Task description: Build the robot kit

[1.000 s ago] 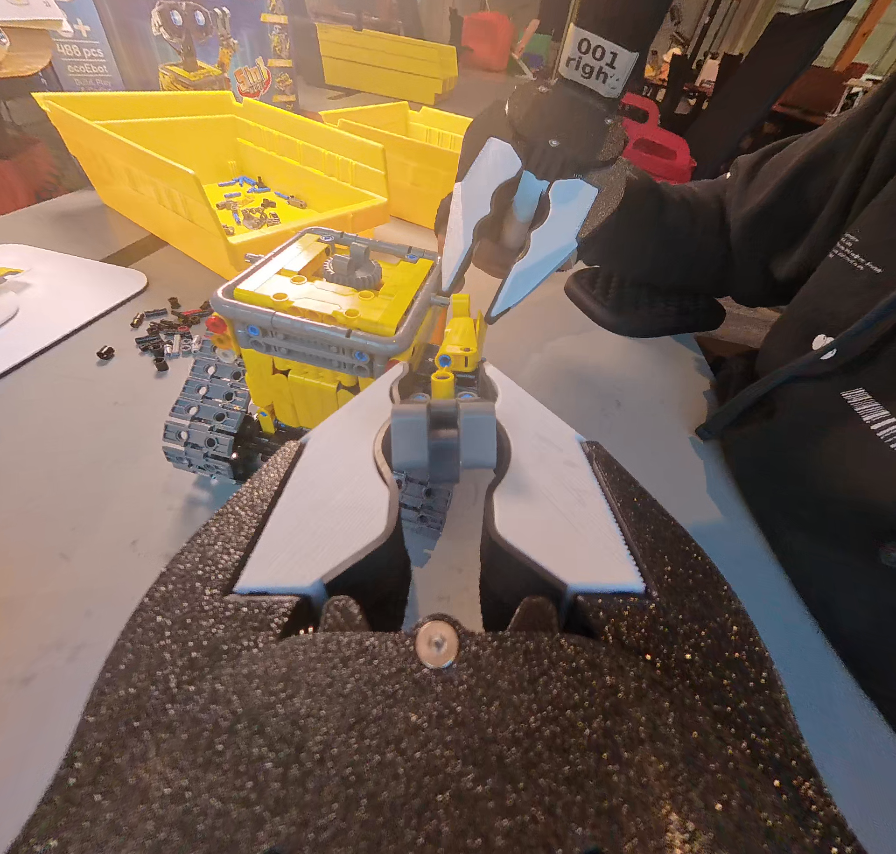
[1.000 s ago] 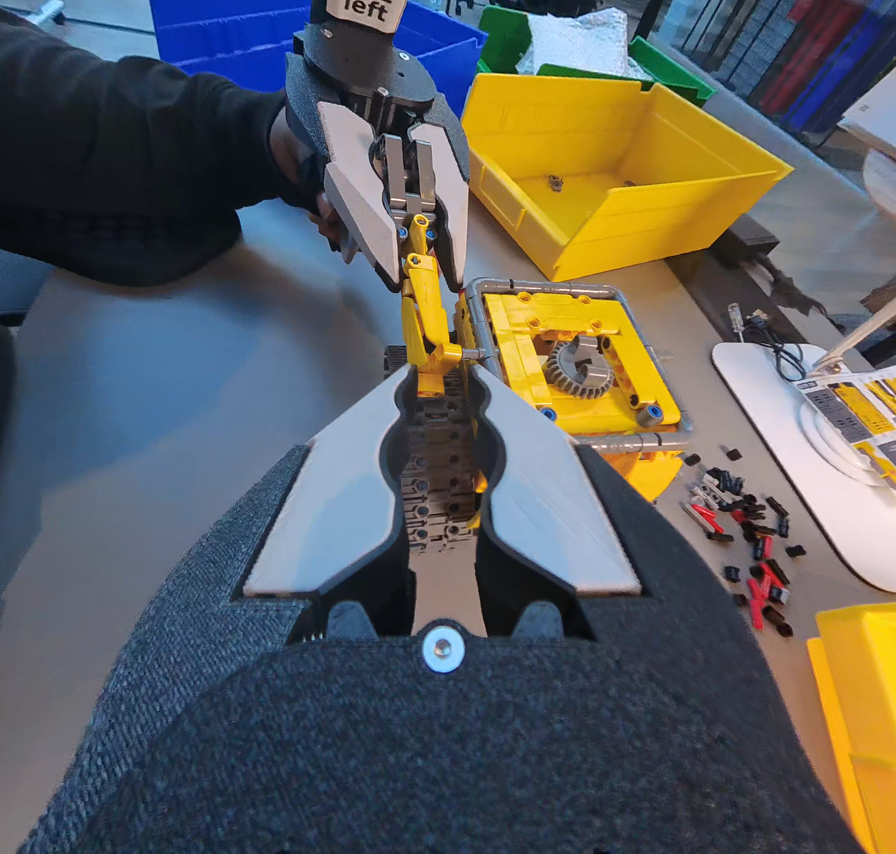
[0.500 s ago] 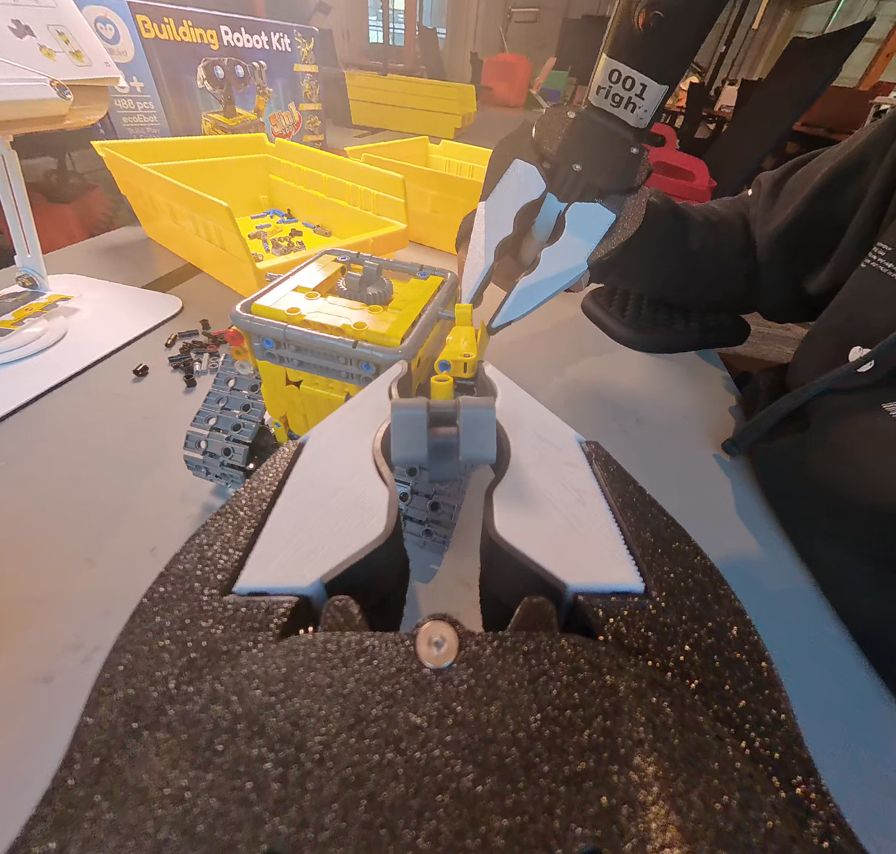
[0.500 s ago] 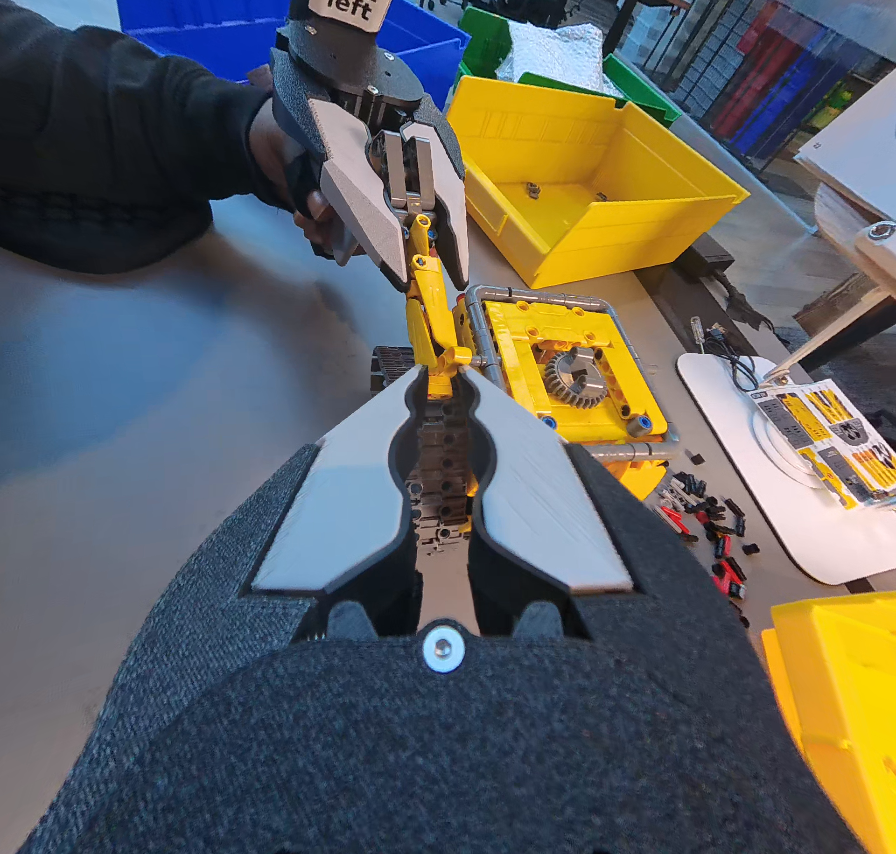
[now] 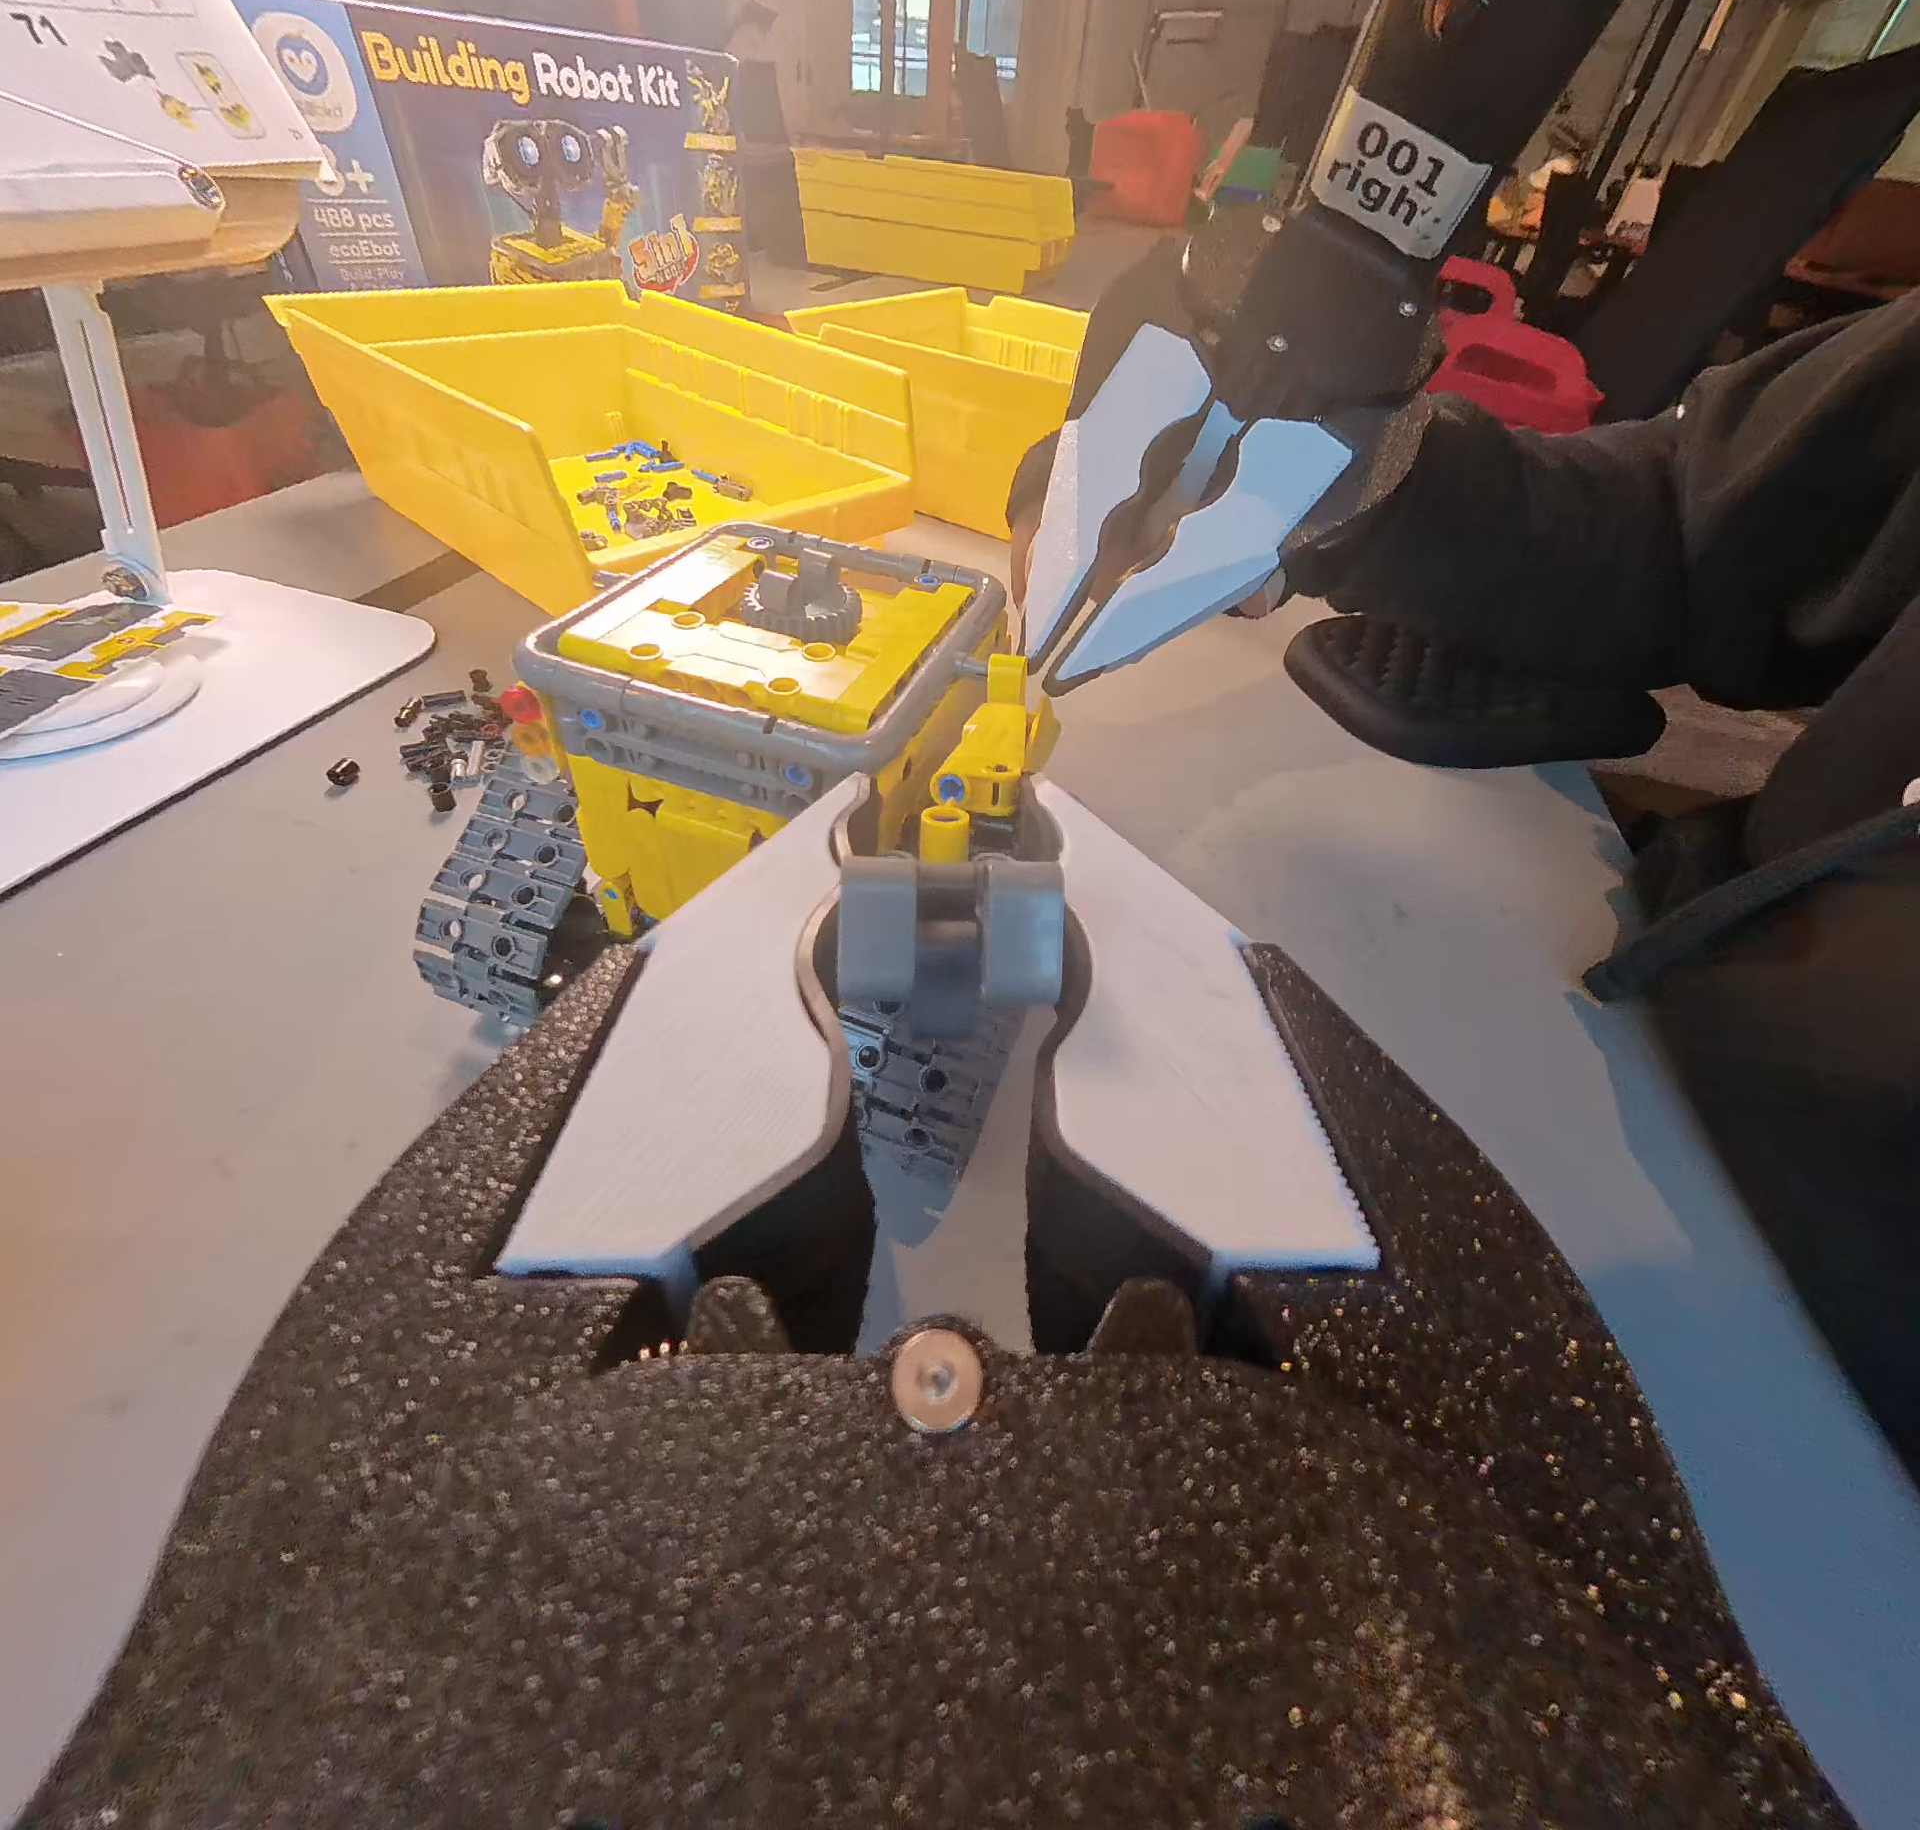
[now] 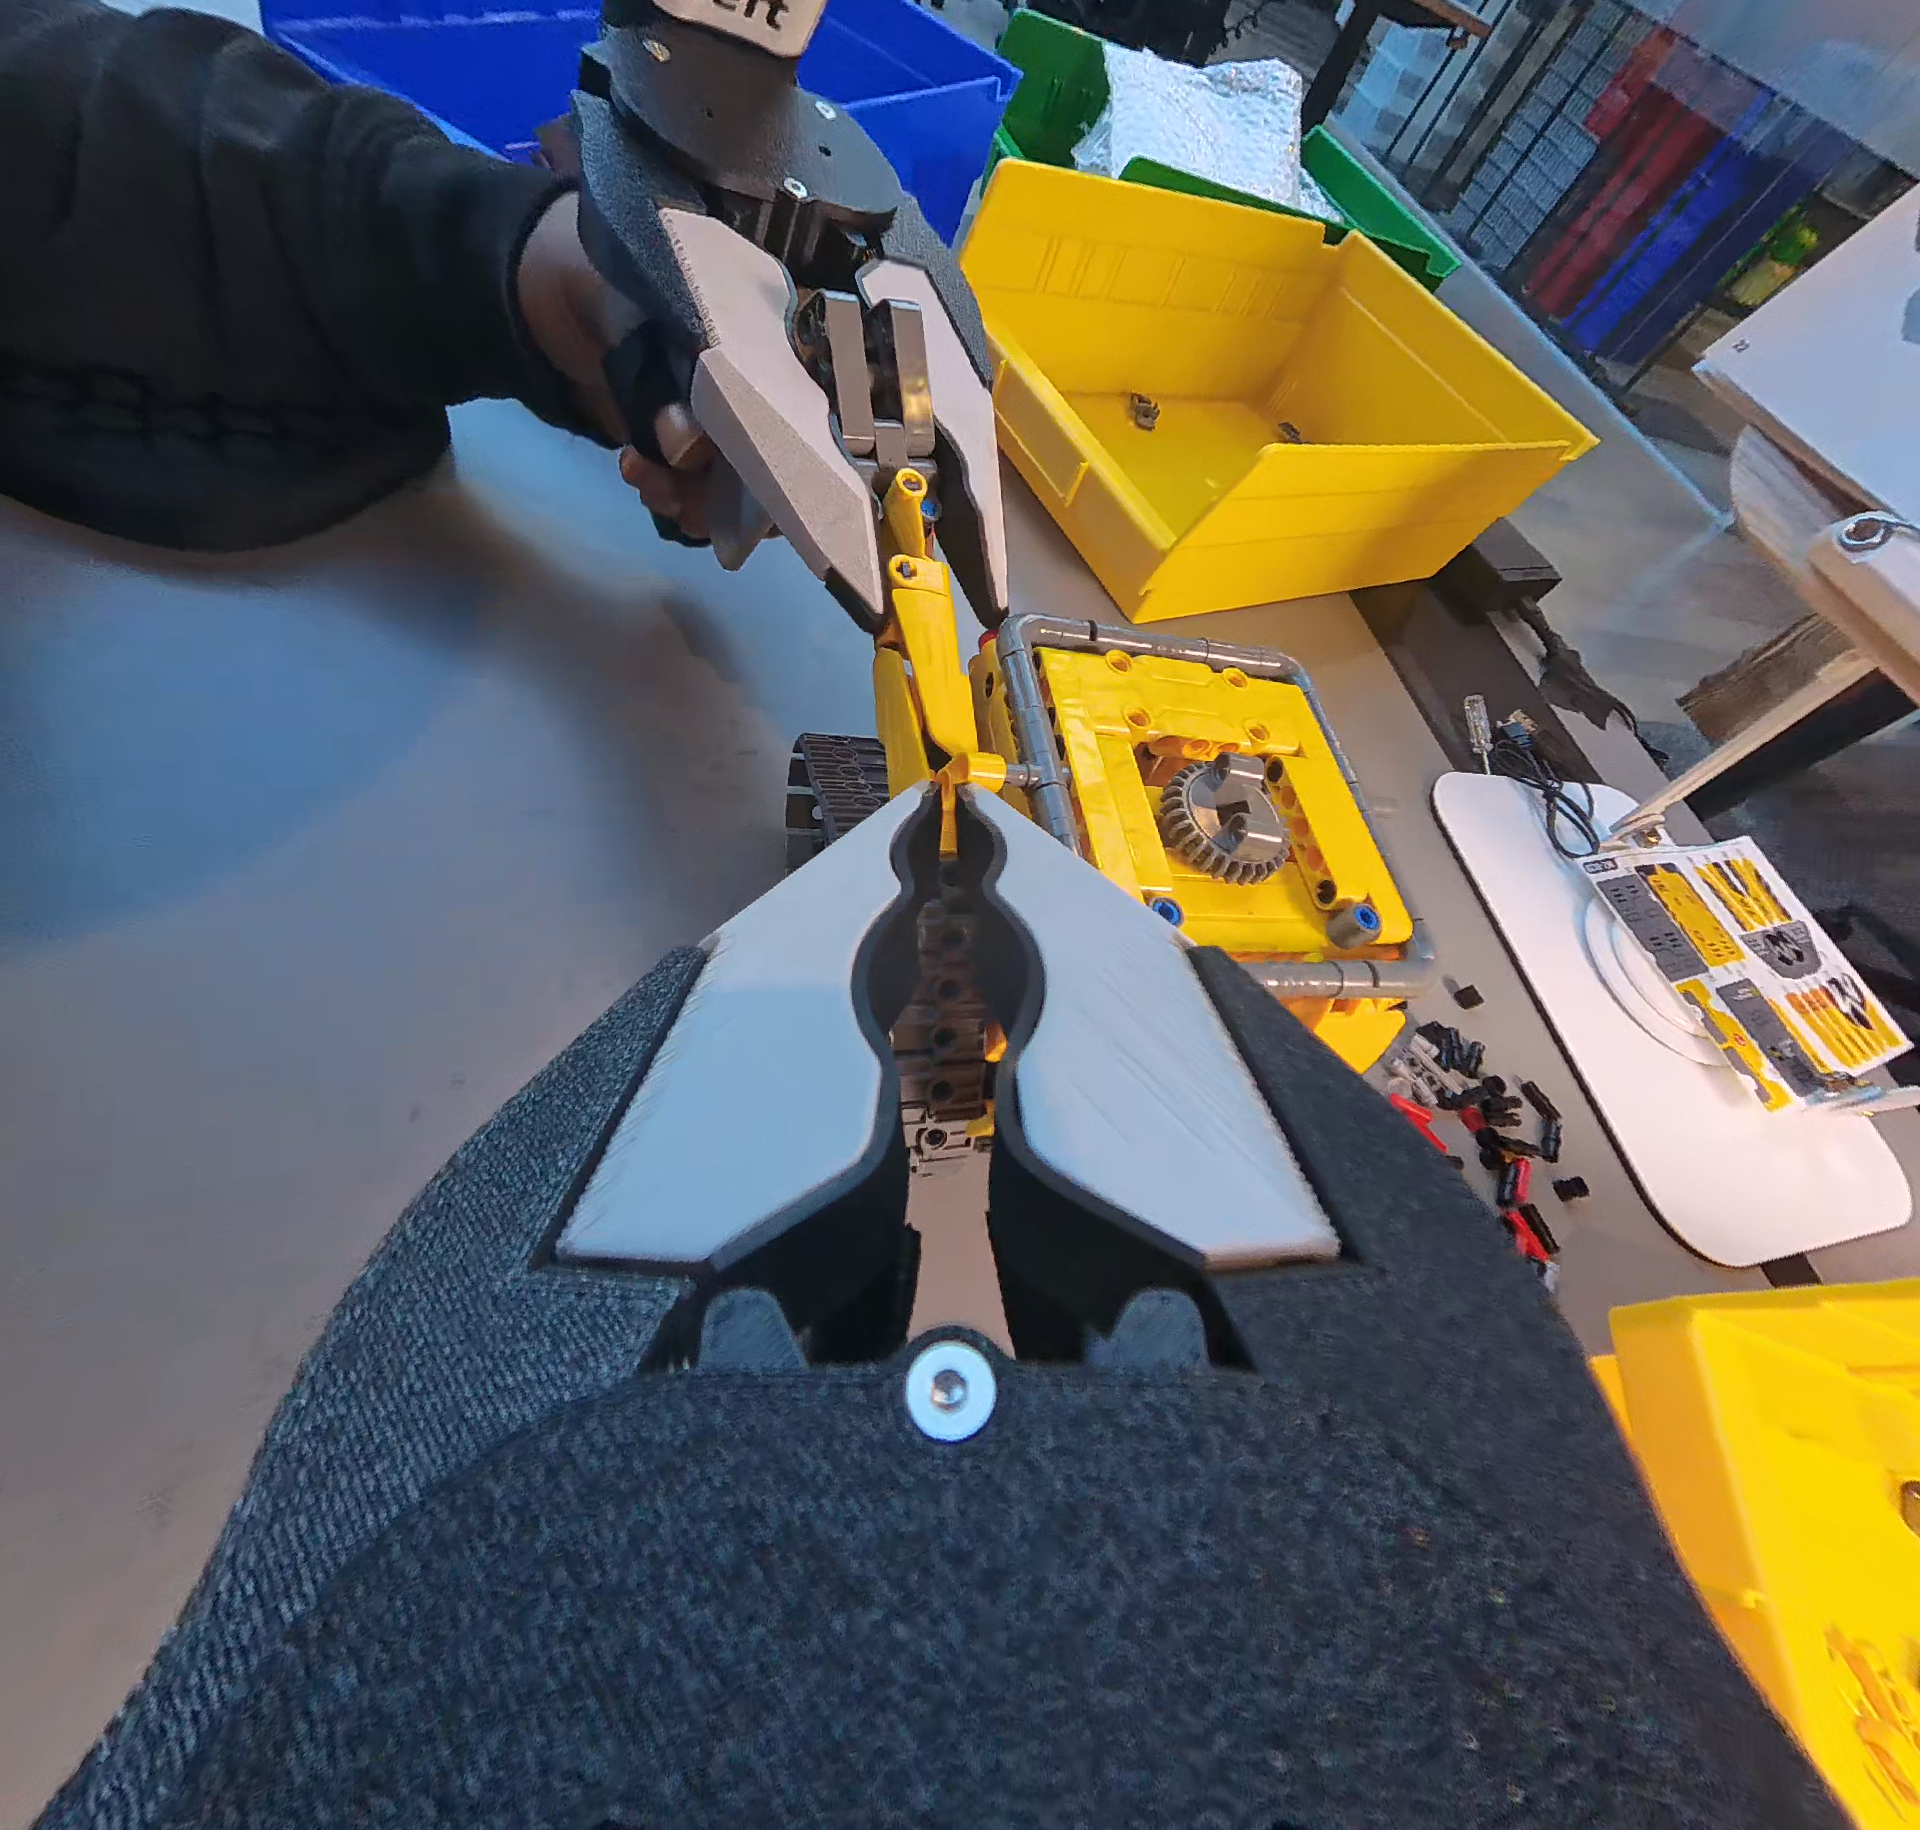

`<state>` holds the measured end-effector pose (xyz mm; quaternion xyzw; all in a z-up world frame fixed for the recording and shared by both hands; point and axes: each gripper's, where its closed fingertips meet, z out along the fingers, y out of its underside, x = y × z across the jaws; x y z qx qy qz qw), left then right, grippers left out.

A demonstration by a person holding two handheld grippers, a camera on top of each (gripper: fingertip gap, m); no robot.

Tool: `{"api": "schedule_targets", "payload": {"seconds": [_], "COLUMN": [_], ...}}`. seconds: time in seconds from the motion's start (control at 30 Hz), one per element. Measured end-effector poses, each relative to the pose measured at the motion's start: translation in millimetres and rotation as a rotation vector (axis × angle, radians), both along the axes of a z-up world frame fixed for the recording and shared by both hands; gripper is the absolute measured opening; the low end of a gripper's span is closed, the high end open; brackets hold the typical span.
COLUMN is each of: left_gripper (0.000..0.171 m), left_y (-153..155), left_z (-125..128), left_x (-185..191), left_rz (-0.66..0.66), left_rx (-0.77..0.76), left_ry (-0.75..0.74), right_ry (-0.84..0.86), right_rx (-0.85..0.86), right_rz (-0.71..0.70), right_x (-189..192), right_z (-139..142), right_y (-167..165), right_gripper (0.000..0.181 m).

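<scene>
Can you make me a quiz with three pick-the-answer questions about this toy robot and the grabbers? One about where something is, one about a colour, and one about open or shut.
1. Where is the gear?
A. On top of the toy robot
B. Inside a blue bin
C. On the white stand

2. What colour is the piece in the left gripper?
A. Red
B. Green
C. Grey

3. How is the right gripper?
A. Wide open in the air
B. Shut on the yellow arm
C. Lying flat on the table

Answers:
1 A, the round toothed gear sits in the middle of the toy's flat yellow top.
2 C, the chunky piece between its fingers is grey.
3 B, its fingertips pinch the lower end of the arm beside the toy's body.
</scene>
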<state>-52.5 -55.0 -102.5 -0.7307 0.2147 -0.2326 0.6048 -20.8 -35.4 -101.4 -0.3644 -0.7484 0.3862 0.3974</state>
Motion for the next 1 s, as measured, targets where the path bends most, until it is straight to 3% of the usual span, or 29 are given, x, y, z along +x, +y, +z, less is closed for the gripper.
{"api": "schedule_targets", "payload": {"seconds": [0.27,0.6,0.9,1.0], "left_gripper": [0.026,0.026,0.027,0.036], "left_y": [0.9,1.8,3.3,5.9], "left_z": [-1.5,-2.6,-3.6,-7.0], "left_x": [-0.2,0.0,-4.2,-12.0], "left_rz": [0.037,0.115,0.184,0.231], "left_rx": [0.034,0.091,0.120,0.105], "left_ry": [-0.058,-0.070,-0.001,0.049], "right_ry": [0.036,-0.225,-0.377,-0.400], "right_rx": [0.048,0.055,0.102,0.103], "right_rz": [-0.001,0.080,0.140,0.158], "right_x": [2.4,-12.6,-16.8,-17.4], "right_z": [16.3,2.2,0.9,0.5], "right_y": [6.4,8.3,10.4,7.1], "right_gripper": [0.012,0.024,0.024,0.018]}}
